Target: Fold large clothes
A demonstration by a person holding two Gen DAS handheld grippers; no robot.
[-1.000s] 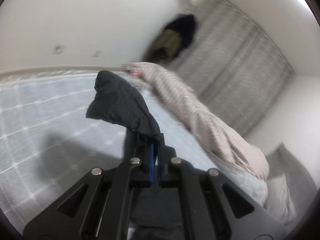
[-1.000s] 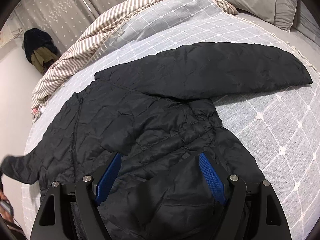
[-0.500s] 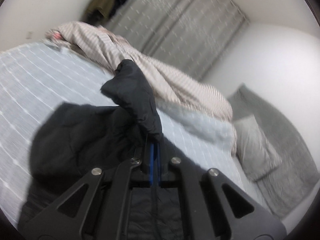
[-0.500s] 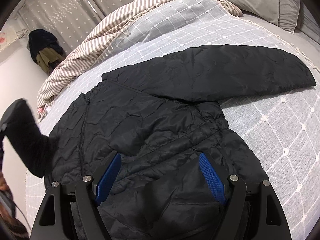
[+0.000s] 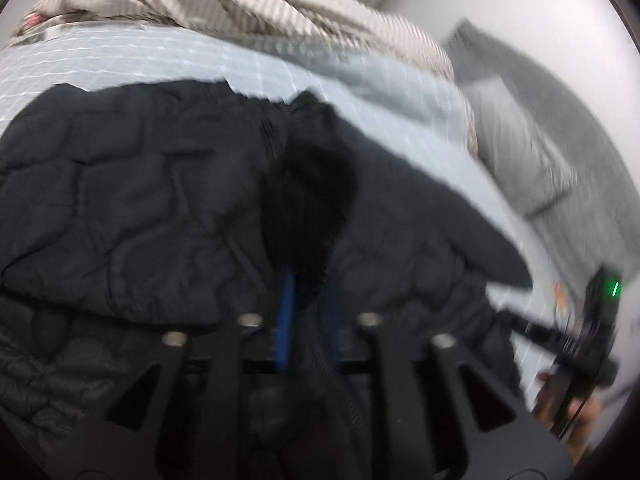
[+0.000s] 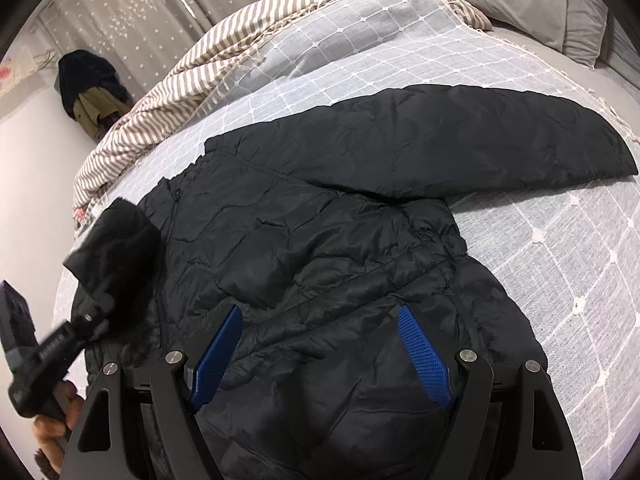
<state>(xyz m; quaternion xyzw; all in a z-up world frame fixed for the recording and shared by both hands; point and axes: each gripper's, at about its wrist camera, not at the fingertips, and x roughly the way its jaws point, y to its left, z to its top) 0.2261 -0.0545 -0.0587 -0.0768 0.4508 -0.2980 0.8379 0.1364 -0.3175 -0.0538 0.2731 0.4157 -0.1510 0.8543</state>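
Left tool (image 5: 306, 292) clamped on jacket sleeve (image 5: 312, 184)
Right tool (image 6: 320, 356) wide, over jacket (image 6: 340, 248) hem; other sleeve (image 6: 480, 140) at 1 o'clock

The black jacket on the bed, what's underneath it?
Under the black jacket lies the grey bedspread with a white grid, showing all around it. The part directly beneath is covered, so anything there cannot be seen. The left gripper holds one sleeve lifted over the body.

Bare bedspread (image 6: 580, 280) right of jacket (image 6: 340, 248)
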